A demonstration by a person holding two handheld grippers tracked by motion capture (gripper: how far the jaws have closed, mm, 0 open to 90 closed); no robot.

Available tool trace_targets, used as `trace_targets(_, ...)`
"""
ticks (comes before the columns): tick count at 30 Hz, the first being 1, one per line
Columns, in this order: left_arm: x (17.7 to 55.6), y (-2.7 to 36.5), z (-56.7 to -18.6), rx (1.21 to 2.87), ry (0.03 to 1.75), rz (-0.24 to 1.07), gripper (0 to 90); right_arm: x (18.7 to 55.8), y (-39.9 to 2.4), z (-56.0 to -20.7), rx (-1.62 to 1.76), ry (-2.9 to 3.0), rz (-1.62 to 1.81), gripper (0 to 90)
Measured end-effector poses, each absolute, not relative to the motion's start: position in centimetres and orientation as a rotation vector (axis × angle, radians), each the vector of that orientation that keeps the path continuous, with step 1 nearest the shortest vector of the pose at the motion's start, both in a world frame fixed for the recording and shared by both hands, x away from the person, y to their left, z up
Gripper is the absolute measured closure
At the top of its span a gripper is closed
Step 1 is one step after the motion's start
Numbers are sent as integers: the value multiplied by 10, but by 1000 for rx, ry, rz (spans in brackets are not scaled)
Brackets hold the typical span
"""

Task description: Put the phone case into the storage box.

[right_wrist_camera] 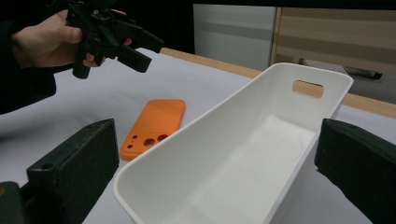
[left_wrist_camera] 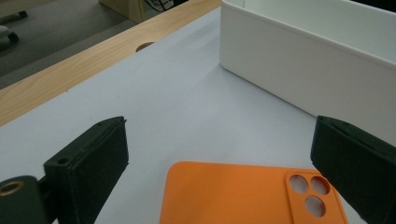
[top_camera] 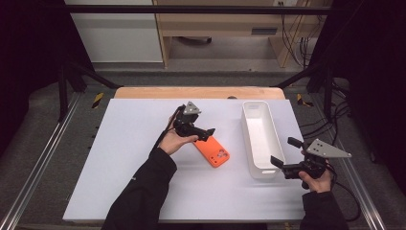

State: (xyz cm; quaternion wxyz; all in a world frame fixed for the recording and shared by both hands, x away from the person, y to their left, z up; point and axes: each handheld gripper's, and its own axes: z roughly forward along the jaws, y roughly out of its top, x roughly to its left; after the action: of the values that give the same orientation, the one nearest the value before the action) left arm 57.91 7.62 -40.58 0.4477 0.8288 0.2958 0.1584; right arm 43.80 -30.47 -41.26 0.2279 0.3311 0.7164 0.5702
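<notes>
While my left gripper point(left_wrist_camera: 219, 158) hovers with its jaws spread wide and holding nothing, the orange case point(left_wrist_camera: 252, 193) lies flat on the sheet just below and between them, its camera cut-outs toward the right jaw in the left gripper view. From above, that gripper point(top_camera: 207, 133) hangs over the case's far end, and the case point(top_camera: 213, 152) lies at a slant on the white sheet point(top_camera: 134, 158), near the middle of the table and just left of the tray point(top_camera: 249, 125), without touching it.

My right gripper point(right_wrist_camera: 215, 158) is likewise wide open and empty. Its jaws stand to either side of the tray's near end, though I cannot tell whether either pad touches the wall. The tray point(right_wrist_camera: 196, 135) is white, long and narrow, with a handle slot in its far end wall. In the high view my right gripper point(top_camera: 283, 152) sits at the tray's near right corner, by the sheet's right edge.

Beyond the sheet runs the table's wooden edge point(top_camera: 191, 92), and my left hand point(right_wrist_camera: 44, 39) shows across the table in the right gripper view.
</notes>
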Motion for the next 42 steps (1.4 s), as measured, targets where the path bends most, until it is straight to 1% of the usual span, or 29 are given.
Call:
trace_targets(11, 587, 65, -411, 2076, 735, 389, 40, 438, -304, -413, 914, 1980, 1567, 4)
trace_targets(26, 601, 38, -418, 2121, 748, 421, 54, 438, -305, -413, 914, 1975, 1573, 4)
trace_targets(29, 602, 37, -419, 2112, 758, 422, 95, 438, -305, -412, 915, 1975, 1574, 4)
trace_targets(30, 603, 35, -421, 2115, 757, 412, 95, 438, -305, -412, 915, 1974, 1574, 4)
trace_targets(31, 603, 34, -422, 2125, 755, 414, 137, 438, -305, -412, 914, 1973, 1573, 4)
trace_targets(36, 605, 34, -427, 2150, 775, 428, 238, 438, -305, -412, 915, 1974, 1574, 4)
trace_targets(38, 606, 34, -429, 2166, 783, 444, 258, 438, -305, -412, 914, 1975, 1573, 4)
trace_targets(42, 608, 35, -432, 2172, 793, 437, 353, 438, -305, -412, 915, 1976, 1573, 4)
